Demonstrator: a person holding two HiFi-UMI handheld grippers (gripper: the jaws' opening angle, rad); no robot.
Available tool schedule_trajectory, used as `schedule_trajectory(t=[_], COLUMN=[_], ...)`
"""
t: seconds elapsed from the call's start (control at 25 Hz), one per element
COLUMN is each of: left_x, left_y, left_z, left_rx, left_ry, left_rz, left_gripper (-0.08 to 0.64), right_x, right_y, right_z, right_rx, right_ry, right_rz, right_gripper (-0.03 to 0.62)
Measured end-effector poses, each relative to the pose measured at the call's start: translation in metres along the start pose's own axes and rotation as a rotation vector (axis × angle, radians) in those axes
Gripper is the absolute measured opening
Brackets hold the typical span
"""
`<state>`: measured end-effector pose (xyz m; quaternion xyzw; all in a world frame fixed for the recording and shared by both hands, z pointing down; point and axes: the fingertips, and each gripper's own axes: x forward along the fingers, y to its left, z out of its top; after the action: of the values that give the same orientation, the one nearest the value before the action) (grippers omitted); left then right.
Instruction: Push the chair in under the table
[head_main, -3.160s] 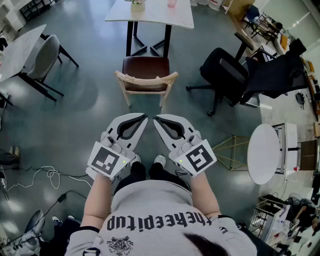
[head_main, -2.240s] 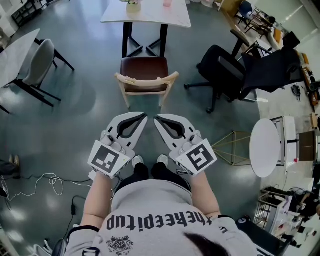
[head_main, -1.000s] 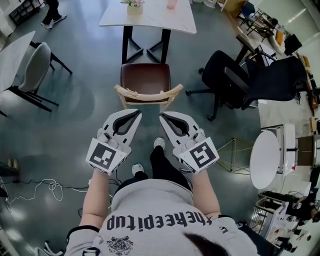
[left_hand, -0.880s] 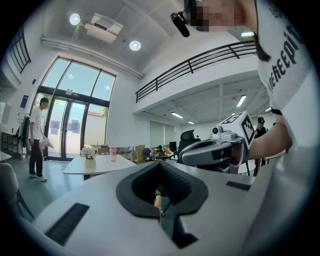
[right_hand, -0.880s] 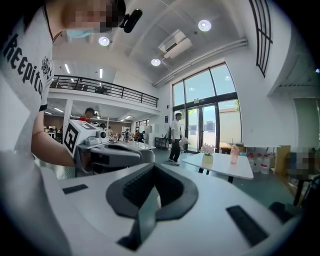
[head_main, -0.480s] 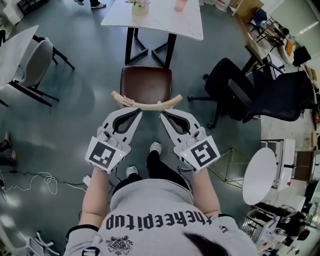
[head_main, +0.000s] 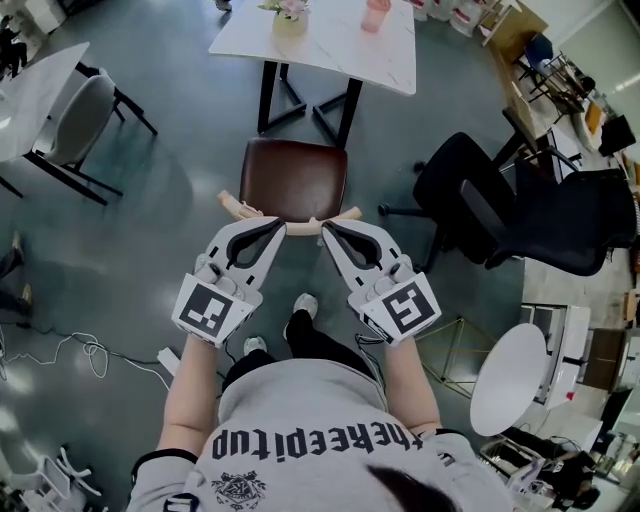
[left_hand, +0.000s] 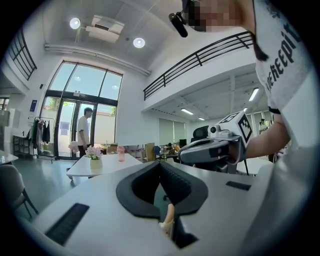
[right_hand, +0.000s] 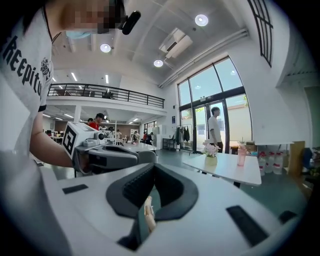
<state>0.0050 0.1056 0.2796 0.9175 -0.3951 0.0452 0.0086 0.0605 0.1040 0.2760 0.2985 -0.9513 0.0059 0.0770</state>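
Reading contact is the weak spot: in the head view both gripper tips overlap the backrest rail (head_main: 302, 227), so parts of the rail are covered and I can't tell touching from just short of it. Left gripper (head_main: 277, 229): jaws together, nothing clamped. Right gripper (head_main: 328, 230): same, closed and empty. Each gripper view gives only a thin sliver of pale wood through the slot behind the closed tips; the gripper bodies block the rest of the chair (head_main: 294, 175) there. Chair legs are hidden under the seat. Bench (head_main: 250, 40): far edge cut off by the frame top; the vase of flowers (head_main: 290, 14) and pink cup (head_main: 375, 15) on it are partly cropped too.

Chair look: dark brown squarish seat, light wood curved backrest, ends sticking out either side of the grippers. It stands on the grey floor (head_main: 150, 230) facing the bench, seat front near the black bench legs (head_main: 345, 110). Whole seat visible, not under the top.
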Motion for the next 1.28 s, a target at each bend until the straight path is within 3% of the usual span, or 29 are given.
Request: schedule_trajectory(t=[0.72,1.28], left_x=[0.026,0.048], left_y=[0.002,0.031], left_z=[-0.008,-0.018], left_rx=[-0.007,0.000], left_ry=[0.041,0.069], left_rz=[0.069,0.020], left_gripper=[0.015,0.015], right_x=[0.006,0.033], right_y=[-0.028,-0.048], right_z=[-0.013,-0.025], right_rx=[0.033,0.034], right_ry=[-0.020,0.029], right_rz=[0.081,0.055], right_gripper=[0.012,0.013])
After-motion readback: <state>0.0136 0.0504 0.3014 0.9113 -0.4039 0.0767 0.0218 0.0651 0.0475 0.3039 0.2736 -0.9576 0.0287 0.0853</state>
